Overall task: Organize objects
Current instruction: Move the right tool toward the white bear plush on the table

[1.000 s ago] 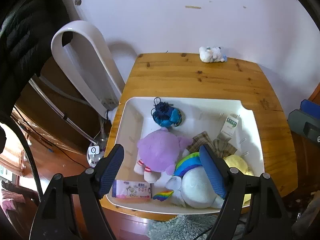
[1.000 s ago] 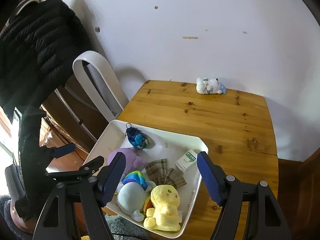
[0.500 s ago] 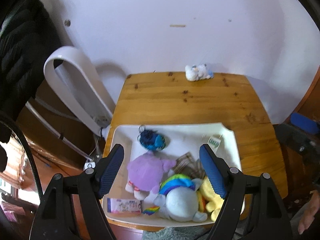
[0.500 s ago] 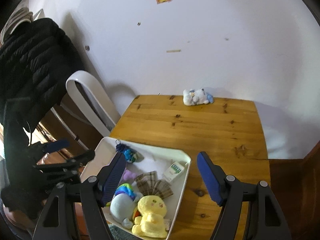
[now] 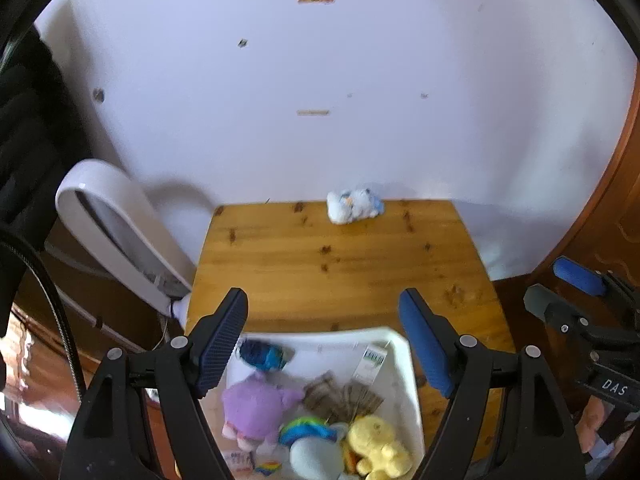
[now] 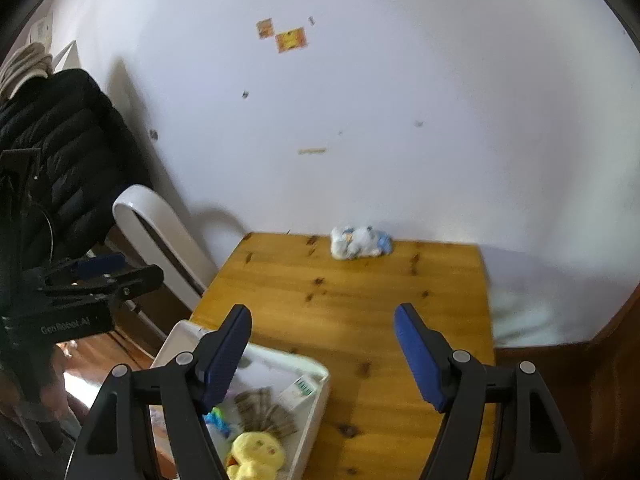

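White bin [image 5: 406, 364] sits at near edge of wooden table [image 5: 340, 264], stuffed with purple plush [image 5: 256, 404], yellow plush [image 5: 376, 444], rainbow-maned plush [image 5: 312, 438], blue keychain toy [image 5: 262, 354], plaid cloth [image 5: 344, 396], small carton [image 5: 372, 360]. White-blue plush [image 5: 352, 206] lies alone at far edge by wall. My left gripper [image 5: 322, 344] hangs over bin, fingers wide, nothing between. Right gripper [image 6: 322, 354] over bare wood, jaws opening, empty too. White fan [image 5: 116, 232] left of table.
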The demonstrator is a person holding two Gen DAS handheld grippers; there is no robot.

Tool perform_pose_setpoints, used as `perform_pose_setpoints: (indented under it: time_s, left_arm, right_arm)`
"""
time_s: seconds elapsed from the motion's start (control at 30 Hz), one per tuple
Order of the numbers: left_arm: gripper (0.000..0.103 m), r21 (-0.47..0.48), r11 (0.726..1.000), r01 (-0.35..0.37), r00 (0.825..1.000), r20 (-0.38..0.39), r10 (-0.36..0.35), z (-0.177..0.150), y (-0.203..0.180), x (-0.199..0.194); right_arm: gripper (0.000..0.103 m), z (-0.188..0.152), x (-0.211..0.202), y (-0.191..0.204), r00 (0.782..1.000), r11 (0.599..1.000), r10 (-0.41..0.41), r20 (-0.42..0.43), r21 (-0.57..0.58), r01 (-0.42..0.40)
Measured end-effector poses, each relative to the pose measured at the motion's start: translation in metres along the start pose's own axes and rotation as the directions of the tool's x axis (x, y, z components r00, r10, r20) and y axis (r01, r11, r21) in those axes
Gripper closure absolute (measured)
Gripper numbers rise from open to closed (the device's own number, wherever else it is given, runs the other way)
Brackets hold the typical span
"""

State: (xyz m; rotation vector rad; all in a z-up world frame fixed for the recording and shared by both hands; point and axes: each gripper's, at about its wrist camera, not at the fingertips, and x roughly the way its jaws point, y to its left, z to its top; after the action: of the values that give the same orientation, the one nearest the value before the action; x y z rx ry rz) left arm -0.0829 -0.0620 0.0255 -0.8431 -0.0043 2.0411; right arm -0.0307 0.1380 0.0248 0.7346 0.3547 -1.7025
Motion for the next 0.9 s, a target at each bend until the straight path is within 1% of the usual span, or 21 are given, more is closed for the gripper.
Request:
perform_pose_setpoints:
  time_s: [0.07,0.13,0.27,0.4,0.5,0.67,0.77,0.9]
  left_arm:
    - [0.022,-0.002,1.0,0.005,1.0,0.009,-0.005,0.011,-0.005,0.001]
    - [0.022,-0.001,1.0,0.021,1.0,0.015,-0.021,0.026,-0.009,0.003]
    - [0.022,0.004,1.0,0.008,1.0,0.028,-0.008,0.048,-0.013,0.011]
    - [0.022,0.0,1.0,0.012,1.0,0.014,-0.012,0.063,-0.014,0.025]
    - [0.022,-0.013,1.0,0.01,1.0,0.012,-0.009,0.071,-0.013,0.036]
    - [0.02,-0.039,0.999,0.026,1.0,0.014,-0.025,0.071,-0.009,0.054]
    - [0.019,-0.059,0.998,0.024,1.0,0.016,-0.023,0.064,-0.005,0.066]
    - [0.019,-0.084,0.996,0.016,1.0,0.015,-0.015,0.057,0.002,0.081]
  right_arm:
    - [0.023,0.012,-0.001,-0.01,1.0,1.0,-0.019,0.009,-0.003,0.019]
    - [0.023,0.024,0.0,-0.022,0.999,1.0,-0.03,0.017,0.003,0.03]
    - [0.023,0.048,0.008,-0.043,0.999,0.999,-0.048,0.008,0.022,0.048]
    - [0.023,0.074,0.026,-0.054,0.997,0.997,-0.07,-0.016,0.016,0.07]
    - [0.023,0.095,0.044,-0.058,0.997,0.997,-0.071,-0.031,0.011,0.071]
    - [0.023,0.125,0.087,-0.056,0.997,0.997,-0.07,-0.037,0.008,0.071]
    - [0.023,0.142,0.129,-0.057,0.996,0.997,-0.065,-0.056,0.029,0.067]
    - [0.023,0.152,0.195,-0.064,0.991,0.993,-0.066,-0.115,0.086,0.076]
